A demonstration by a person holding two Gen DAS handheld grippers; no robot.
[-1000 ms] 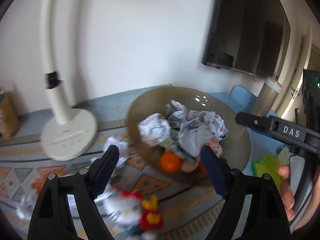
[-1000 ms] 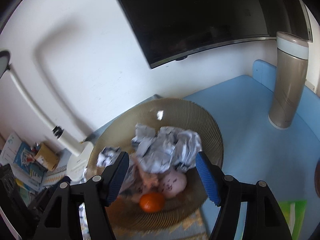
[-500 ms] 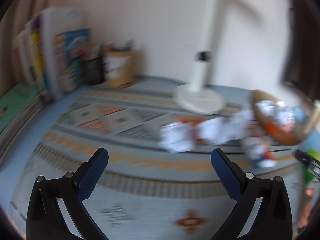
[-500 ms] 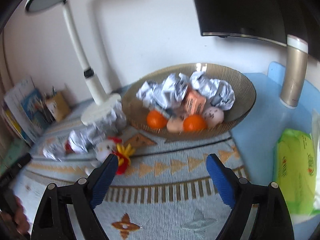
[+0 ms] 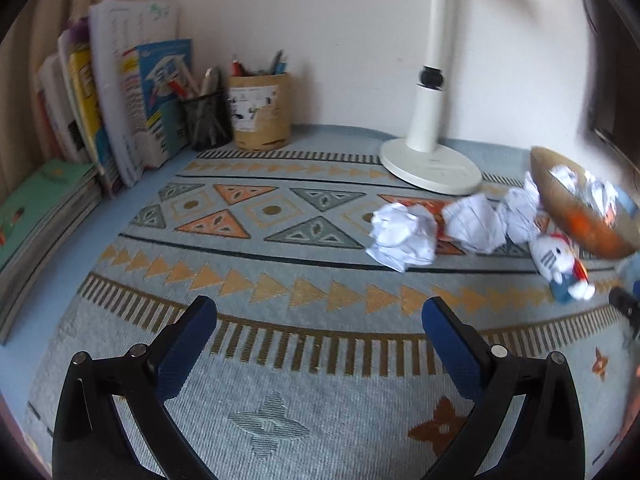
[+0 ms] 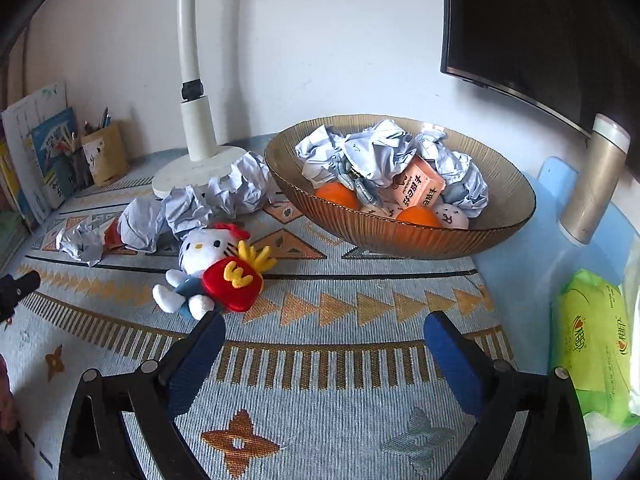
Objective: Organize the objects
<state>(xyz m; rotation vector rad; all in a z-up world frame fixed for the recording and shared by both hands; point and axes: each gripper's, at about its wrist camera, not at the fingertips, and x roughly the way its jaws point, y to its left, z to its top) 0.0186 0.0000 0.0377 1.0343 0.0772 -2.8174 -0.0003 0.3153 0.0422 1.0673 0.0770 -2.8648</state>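
Across the middle of the right wrist view lies the patterned mat (image 6: 320, 320) covering the bench, with a blue bench surface (image 6: 532, 248) showing at right. Legible markings are few: a yellow "W" on the red fries pouch of the white cat plush (image 6: 212, 264), lying at centre left just in front of the bowl; Chinese characters, not readable here, on the orange carton (image 6: 420, 190) and on the green wipes pack (image 6: 596, 340) at lower right.

Compared with a second ago, both cameras have pulled back from close over the bowl; the left wrist view now faces the books (image 5: 120, 100) at upper left, and the bowl sits at its right edge.

Containers: the ribbed amber bowl (image 6: 400, 236), centre right, holds crumpled paper balls (image 6: 376, 152), the carton, two oranges (image 6: 336, 196) and an egg-shaped toy with a drawn face (image 6: 452, 214). More loose paper balls (image 5: 404, 236) lie on the mat between the lamp base (image 5: 432, 168) and the plush. A brown pen cup (image 5: 260, 116) and a black mesh cup (image 5: 206, 118) stand by the books, both holding pens. A beige flask (image 6: 596, 184) stands at right.

Left tongs (image 5: 320, 324): spread wide, nothing between the pads, over bare mat. Right tongs (image 6: 324, 336): jaws opening, nothing between them.
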